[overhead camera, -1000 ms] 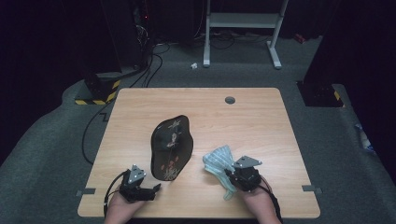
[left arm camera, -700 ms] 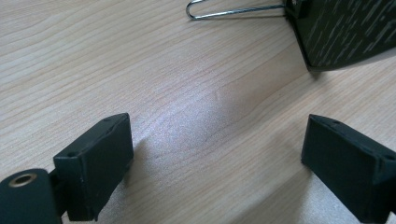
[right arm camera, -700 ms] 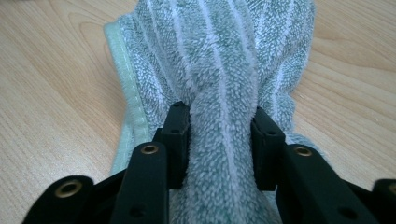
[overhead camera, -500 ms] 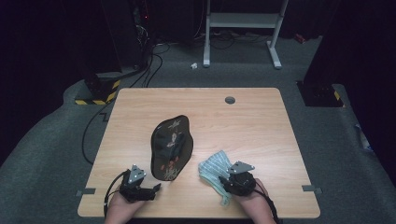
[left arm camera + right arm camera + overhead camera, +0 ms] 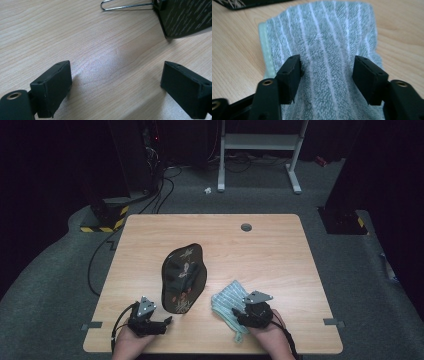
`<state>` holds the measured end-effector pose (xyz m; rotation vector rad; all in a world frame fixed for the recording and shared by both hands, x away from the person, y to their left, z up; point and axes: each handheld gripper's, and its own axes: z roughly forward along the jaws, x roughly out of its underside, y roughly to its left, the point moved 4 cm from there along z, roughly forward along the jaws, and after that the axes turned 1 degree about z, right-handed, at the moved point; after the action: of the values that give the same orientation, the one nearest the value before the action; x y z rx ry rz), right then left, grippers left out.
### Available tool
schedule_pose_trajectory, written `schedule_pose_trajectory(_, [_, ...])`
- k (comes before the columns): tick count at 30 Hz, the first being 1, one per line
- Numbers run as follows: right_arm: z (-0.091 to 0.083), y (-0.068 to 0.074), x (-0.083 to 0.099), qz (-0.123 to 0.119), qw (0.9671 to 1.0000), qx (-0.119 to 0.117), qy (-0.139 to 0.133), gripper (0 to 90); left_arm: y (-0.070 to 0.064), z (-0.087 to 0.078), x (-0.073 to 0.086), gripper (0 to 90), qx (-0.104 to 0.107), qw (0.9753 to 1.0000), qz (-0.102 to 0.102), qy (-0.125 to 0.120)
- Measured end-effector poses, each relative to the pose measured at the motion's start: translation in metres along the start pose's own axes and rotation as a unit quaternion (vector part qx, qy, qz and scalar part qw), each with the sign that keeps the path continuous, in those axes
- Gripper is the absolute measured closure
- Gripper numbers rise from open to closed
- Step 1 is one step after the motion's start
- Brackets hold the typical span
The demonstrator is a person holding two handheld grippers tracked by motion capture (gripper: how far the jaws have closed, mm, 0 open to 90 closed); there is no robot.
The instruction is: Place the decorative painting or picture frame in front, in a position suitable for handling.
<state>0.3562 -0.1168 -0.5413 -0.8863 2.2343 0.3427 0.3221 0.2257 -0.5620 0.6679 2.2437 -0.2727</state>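
One folded towel [image 5: 322,50], pale green terry with thin white stripes and a stitched hem, lies on the wooden table [image 5: 280,250] at its near right, just right of a dark patterned clipboard [image 5: 184,277]. The right gripper [image 5: 325,75] straddles the towel's near part, jaws apart on either side of a raised fold. The left gripper [image 5: 116,82] rests open over bare wood at the near left.

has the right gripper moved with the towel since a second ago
Yes. The right gripper and the striped towel have slid toward the person's table edge, farther from the cable hole.
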Motion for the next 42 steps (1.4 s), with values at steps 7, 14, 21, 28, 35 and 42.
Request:
schedule_pose_trajectory(7, [0.004, 0.001, 0.003, 0.002, 0.9999, 0.003, 0.01, 44.6, 0.0, 0.0, 0.0, 10.7, -0.001, 1.0, -0.001, -0.001])
schedule_pose_trajectory(14, [0.002, 0.007, 0.003, -0.023, 0.9997, 0.006, 0.007, 65.2, 0.001, -0.002, 0.0, 15.9, -0.004, 1.0, -0.006, -0.005])
schedule_pose_trajectory(21, [-0.013, 0.009, -0.005, -0.015, 0.9987, 0.003, -0.048, 72.4, 0.002, -0.003, 0.001, 20.5, -0.009, 0.9998, -0.013, -0.01])
schedule_pose_trajectory(28, [-0.028, 0.01, -0.015, -0.013, 0.9964, -0.008, -0.083, 72.3, 0.002, -0.002, 0.0, 19.7, -0.007, 0.9999, -0.008, -0.01])
schedule_pose_trajectory(35, [-0.041, 0.012, -0.033, -0.016, 0.9922, -0.021, -0.122, 72.9, 0.002, -0.001, 0.0, 20.0, -0.002, 0.9999, -0.003, -0.011])
schedule_pose_trajectory(42, [-0.05, 0.013, -0.048, -0.019, 0.989, -0.012, -0.146, 73.1, 0.001, -0.003, 0.0, 30.6, 0.008, 0.9998, 0.01, -0.018])
